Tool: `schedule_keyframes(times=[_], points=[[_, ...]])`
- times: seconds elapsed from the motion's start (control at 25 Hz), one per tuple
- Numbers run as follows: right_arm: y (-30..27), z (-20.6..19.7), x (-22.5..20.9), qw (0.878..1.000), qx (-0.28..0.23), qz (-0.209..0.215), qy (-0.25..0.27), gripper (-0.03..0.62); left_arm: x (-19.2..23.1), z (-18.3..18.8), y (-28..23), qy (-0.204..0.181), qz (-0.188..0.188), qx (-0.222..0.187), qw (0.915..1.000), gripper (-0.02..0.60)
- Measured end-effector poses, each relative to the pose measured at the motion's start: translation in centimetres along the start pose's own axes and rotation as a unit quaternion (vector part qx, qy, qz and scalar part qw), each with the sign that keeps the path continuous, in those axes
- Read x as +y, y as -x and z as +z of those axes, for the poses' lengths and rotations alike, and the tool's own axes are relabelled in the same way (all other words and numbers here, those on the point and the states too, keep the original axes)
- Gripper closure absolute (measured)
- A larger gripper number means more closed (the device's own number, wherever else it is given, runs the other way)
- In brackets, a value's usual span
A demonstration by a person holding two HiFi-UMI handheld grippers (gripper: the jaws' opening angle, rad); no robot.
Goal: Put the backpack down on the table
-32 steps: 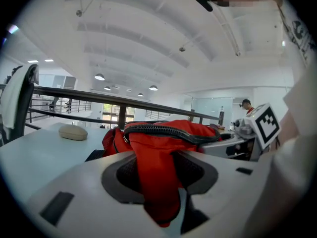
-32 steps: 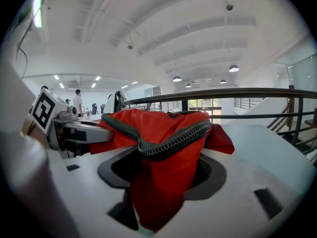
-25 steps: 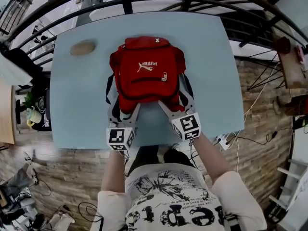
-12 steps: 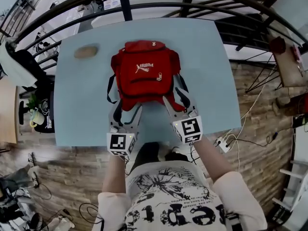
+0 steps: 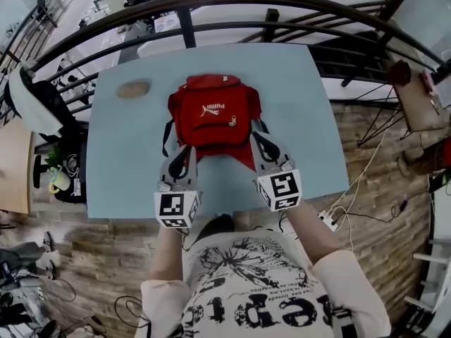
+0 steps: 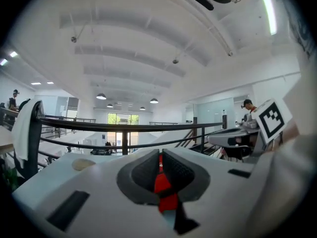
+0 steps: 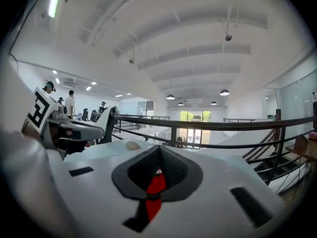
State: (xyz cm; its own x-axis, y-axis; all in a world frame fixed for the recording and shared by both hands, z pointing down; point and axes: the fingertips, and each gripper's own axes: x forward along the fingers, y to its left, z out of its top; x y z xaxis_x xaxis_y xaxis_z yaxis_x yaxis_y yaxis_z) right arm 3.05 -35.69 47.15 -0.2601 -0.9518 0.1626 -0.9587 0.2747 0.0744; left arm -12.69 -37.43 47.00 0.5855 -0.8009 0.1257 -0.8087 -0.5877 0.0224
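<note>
The red backpack (image 5: 213, 115) lies flat on the pale blue table (image 5: 303, 118), logo side up, its black straps (image 5: 169, 129) at the sides. My left gripper (image 5: 180, 159) hovers over its near left corner and my right gripper (image 5: 259, 139) over its near right corner. Both are shut with nothing gripped. In the left gripper view the left gripper (image 6: 160, 170) shows a slit of red backpack (image 6: 161, 185) below its dark pads. The right gripper (image 7: 158, 170) shows the same red backpack (image 7: 156, 185) through its gap.
A small brown oval object (image 5: 133, 89) rests on the table's far left. A black railing (image 5: 211, 5) runs behind the table. Cables and a power strip (image 5: 328, 213) lie on the wooden floor to the right. A chair with a white cloth (image 5: 32, 97) stands at the left.
Both grippers have risen from the backpack's near edge, and their spread jaws have come together. The backpack stays lying on the table.
</note>
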Motion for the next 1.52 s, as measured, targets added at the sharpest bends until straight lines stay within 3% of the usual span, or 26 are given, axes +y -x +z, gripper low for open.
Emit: schedule_keyframes(times=[0.24, 0.56, 1.52], points=[[0.1, 2.8, 0.1, 1.0, -0.027, 0.011, 0.001, 0.601, -0.7, 3.4, -0.1, -0.027, -0.025, -0.014, 0.9993, 0.566], [0.2, 4.8, 0.3, 0.999, -0.04, 0.014, 0.012, 0.602, -1.8, 6.4, -0.2, -0.03, -0.057, -0.046, 0.9968, 0.571], [-1.1, 4.7, 0.8, 0.999, -0.036, 0.002, 0.013, 0.603, -0.7, 6.5, -1.4, -0.024, -0.059, -0.039, 0.9972, 0.57]])
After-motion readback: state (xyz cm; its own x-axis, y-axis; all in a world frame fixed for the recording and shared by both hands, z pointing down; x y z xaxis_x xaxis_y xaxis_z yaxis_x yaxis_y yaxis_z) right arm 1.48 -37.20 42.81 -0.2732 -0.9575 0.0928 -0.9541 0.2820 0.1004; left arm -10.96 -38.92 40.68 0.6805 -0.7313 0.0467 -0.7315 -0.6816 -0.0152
